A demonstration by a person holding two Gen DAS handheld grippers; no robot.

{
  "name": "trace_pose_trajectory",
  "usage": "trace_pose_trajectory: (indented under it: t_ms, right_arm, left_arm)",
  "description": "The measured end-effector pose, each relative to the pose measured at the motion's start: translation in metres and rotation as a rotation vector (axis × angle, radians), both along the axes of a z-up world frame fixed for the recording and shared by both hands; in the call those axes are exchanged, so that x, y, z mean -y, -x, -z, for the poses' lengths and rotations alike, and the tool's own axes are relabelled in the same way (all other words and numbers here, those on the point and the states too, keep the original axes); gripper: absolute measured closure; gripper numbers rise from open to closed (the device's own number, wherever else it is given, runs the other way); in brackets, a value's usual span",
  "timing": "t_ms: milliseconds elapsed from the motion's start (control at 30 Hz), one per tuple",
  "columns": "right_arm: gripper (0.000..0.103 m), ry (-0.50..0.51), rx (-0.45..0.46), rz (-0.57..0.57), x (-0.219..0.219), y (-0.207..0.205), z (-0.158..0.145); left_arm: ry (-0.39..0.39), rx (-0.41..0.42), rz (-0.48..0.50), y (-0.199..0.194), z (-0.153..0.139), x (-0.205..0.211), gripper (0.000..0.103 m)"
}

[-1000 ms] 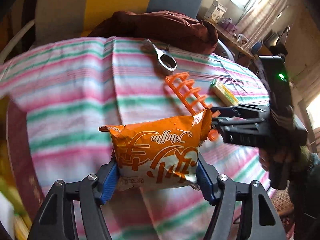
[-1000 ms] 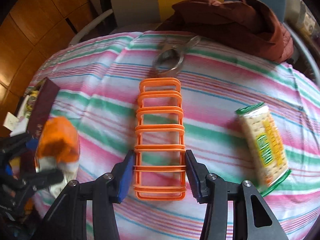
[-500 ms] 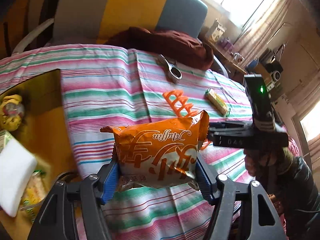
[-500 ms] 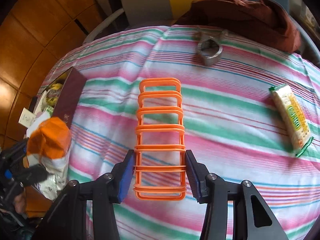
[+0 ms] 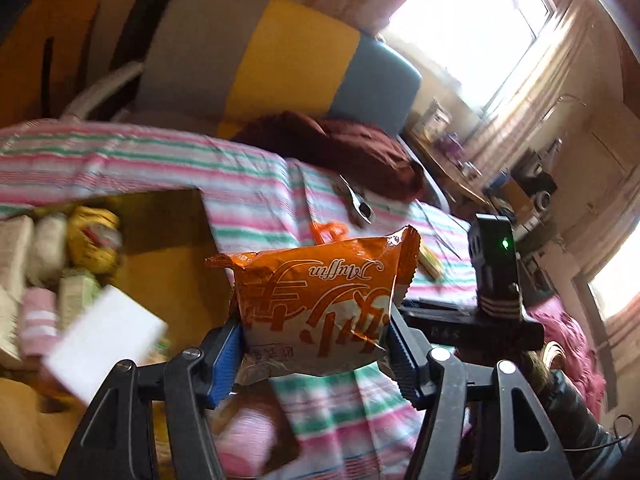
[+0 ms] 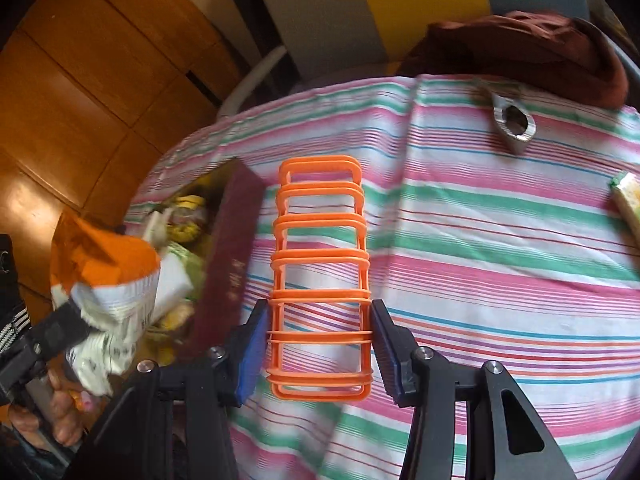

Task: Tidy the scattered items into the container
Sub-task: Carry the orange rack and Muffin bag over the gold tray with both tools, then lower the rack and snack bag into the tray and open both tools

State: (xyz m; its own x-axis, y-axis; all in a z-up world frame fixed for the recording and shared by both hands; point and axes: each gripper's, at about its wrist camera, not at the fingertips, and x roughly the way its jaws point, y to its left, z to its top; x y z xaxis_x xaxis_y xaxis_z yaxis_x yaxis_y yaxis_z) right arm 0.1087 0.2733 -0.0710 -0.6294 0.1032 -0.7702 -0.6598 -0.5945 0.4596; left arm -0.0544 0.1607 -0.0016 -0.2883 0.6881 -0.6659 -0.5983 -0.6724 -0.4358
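Muffin packet (image 5: 320, 300) carried nearer box (image 5: 168, 248), clamped between left fingers (image 5: 224, 354).

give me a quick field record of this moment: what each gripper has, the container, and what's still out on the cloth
left gripper: shut on orange muffin packet, held near the box
right gripper: shut on orange plastic rack
container: dark red box, open, already holding several packets
left on cloth: metal tool, cracker pack
surface: striped tablecloth
background: brown garment at the far edge
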Motion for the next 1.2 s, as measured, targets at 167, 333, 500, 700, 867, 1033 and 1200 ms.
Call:
trace_pose_trajectory:
  t_ms: [167, 333, 500, 700, 867, 1033, 1200]
  right_arm:
    - [0.054, -0.012, -0.049, -0.039, 0.014, 0.041, -0.019]
    - [0.053, -0.026, -0.043, -0.083, 0.026, 0.085, -0.028]
    - [0.053, -0.043, 0.001, -0.122, 0.033, 0.129, -0.029]
    - [0.053, -0.062, 0.100, -0.134, 0.032, 0.163, -0.016]
    - [0.053, -0.066, 0.140, -0.120, 0.023, 0.176, -0.005]
    - [0.053, -0.084, 0.145, -0.086, 0.017, 0.178, -0.004]
    - [0.049, -0.051, 0.106, -0.084, 0.015, 0.170, -0.003]
  left_arm:
    - [-0.001, -0.006, -0.117, 0.024, 0.001, 0.041, 0.038]
    - [0.012, -0.017, -0.234, 0.046, 0.006, 0.076, 0.038]
    - [0.062, -0.016, -0.311, 0.066, 0.019, 0.098, 0.038]
    - [0.127, 0.024, -0.350, 0.080, 0.040, 0.107, 0.038]
    - [0.186, -0.020, -0.308, 0.080, 0.046, 0.095, 0.038]
    - [0.225, -0.049, -0.263, 0.087, 0.046, 0.076, 0.037]
    - [0.194, 0.034, -0.261, 0.103, 0.056, 0.071, 0.036]
